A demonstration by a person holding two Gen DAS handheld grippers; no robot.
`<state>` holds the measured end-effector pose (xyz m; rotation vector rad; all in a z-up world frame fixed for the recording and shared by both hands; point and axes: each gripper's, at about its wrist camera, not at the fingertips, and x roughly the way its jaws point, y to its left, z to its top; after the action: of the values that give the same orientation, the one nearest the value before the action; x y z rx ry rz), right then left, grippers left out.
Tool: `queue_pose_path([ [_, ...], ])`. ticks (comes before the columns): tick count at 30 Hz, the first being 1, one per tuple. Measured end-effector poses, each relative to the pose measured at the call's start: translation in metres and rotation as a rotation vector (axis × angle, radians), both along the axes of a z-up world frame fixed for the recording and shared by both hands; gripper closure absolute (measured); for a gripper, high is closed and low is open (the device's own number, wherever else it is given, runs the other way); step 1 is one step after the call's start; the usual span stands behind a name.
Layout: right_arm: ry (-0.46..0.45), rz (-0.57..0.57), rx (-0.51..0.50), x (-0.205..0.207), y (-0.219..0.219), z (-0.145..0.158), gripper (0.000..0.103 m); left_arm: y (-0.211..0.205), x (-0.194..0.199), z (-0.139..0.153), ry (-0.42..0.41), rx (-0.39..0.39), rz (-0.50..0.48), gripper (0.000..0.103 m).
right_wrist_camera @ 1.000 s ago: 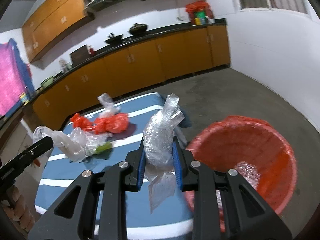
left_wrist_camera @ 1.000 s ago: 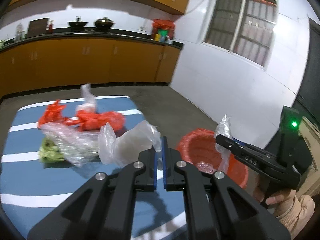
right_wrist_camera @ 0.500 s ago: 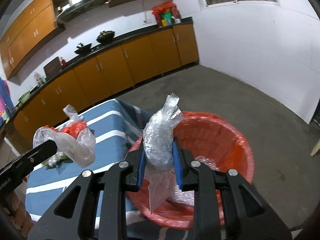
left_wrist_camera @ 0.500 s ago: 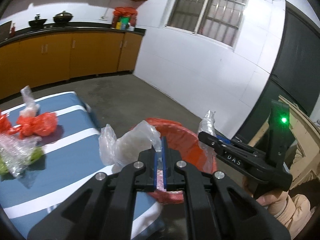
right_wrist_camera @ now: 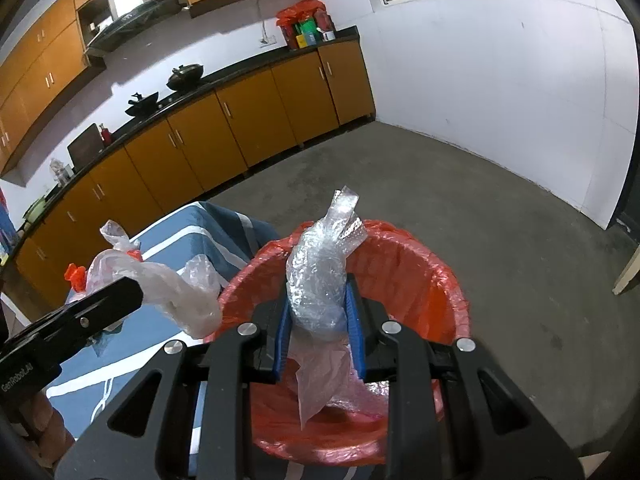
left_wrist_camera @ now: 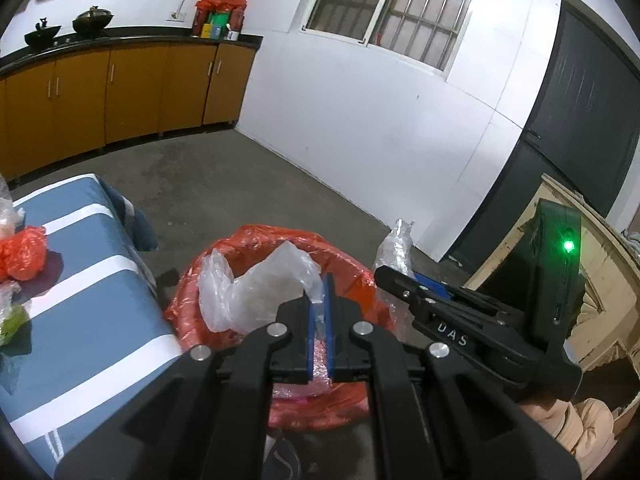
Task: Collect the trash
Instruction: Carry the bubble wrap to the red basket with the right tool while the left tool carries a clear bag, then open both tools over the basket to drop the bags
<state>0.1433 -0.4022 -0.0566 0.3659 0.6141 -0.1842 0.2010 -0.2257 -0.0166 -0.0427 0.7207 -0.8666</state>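
Left tool (left_wrist_camera: 319,312) pinched nearly shut on a translucent white plastic bag (left_wrist_camera: 256,288); right tool (right_wrist_camera: 319,312) clamped on a crumpled clear bubble-wrap wad (right_wrist_camera: 318,280). Both hang above the red-lined round bin (right_wrist_camera: 432,280) beside the blue-and-white striped counter (left_wrist_camera: 92,280). Orange plastic bag (left_wrist_camera: 22,254) lies at counter's far edge.

Both my cams ride right behind each claw, tilted down, really close over the red bin (left_wrist_camera: 348,256). Left cam faces the window wall (left_wrist_camera: 360,120) and catches the right claw (left_wrist_camera: 404,276) off to its right side. Right cam faces the cabinets (right_wrist_camera: 224,136), left claw (right_wrist_camera: 132,292) poking in low left. Shared: bin (right_wrist_camera: 420,280), striped counter (left_wrist_camera: 80,280) edge, floor.
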Motion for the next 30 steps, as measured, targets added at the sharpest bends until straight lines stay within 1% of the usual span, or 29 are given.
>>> queue_pose_path([
  [7, 0.002, -0.003, 0.009, 0.003, -0.008, -0.006, 0.077, -0.018, 0.01, -0.011, 0.044, 0.016, -0.017, 0.096],
  [9, -0.002, -0.003, 0.011, 0.003, -0.009, -0.007, 0.075, -0.018, 0.013, -0.016, 0.063, 0.018, -0.013, 0.096],
  [11, 0.001, -0.003, 0.018, 0.003, -0.01, -0.009, 0.073, -0.016, 0.016, -0.02, 0.08, 0.019, -0.008, 0.092],
  [15, 0.004, -0.007, 0.026, 0.003, -0.011, -0.011, 0.062, -0.013, 0.019, -0.024, 0.092, 0.024, 0.009, 0.084],
  [17, 0.006, -0.006, 0.024, 0.002, -0.011, -0.012, 0.06, -0.009, 0.021, -0.025, 0.095, 0.028, 0.022, 0.079],
  [19, 0.007, -0.006, 0.023, 0.001, -0.011, -0.011, 0.06, -0.003, 0.022, -0.027, 0.091, 0.034, 0.037, 0.076],
  [21, 0.006, -0.008, 0.018, 0.0, -0.011, -0.01, 0.06, 0.005, 0.023, -0.027, 0.078, 0.043, 0.063, 0.071],
  [23, 0.006, -0.008, 0.008, -0.001, -0.01, -0.009, 0.06, 0.015, 0.023, -0.027, 0.061, 0.052, 0.096, 0.062],
  [29, 0.001, 0.006, -0.037, 0.004, 0.004, -0.003, 0.06, 0.05, 0.021, -0.026, 0.001, 0.085, 0.203, 0.045],
  [30, -0.002, 0.016, -0.045, 0.005, 0.009, -0.002, 0.06, 0.056, 0.021, -0.026, -0.008, 0.09, 0.222, 0.043],
])
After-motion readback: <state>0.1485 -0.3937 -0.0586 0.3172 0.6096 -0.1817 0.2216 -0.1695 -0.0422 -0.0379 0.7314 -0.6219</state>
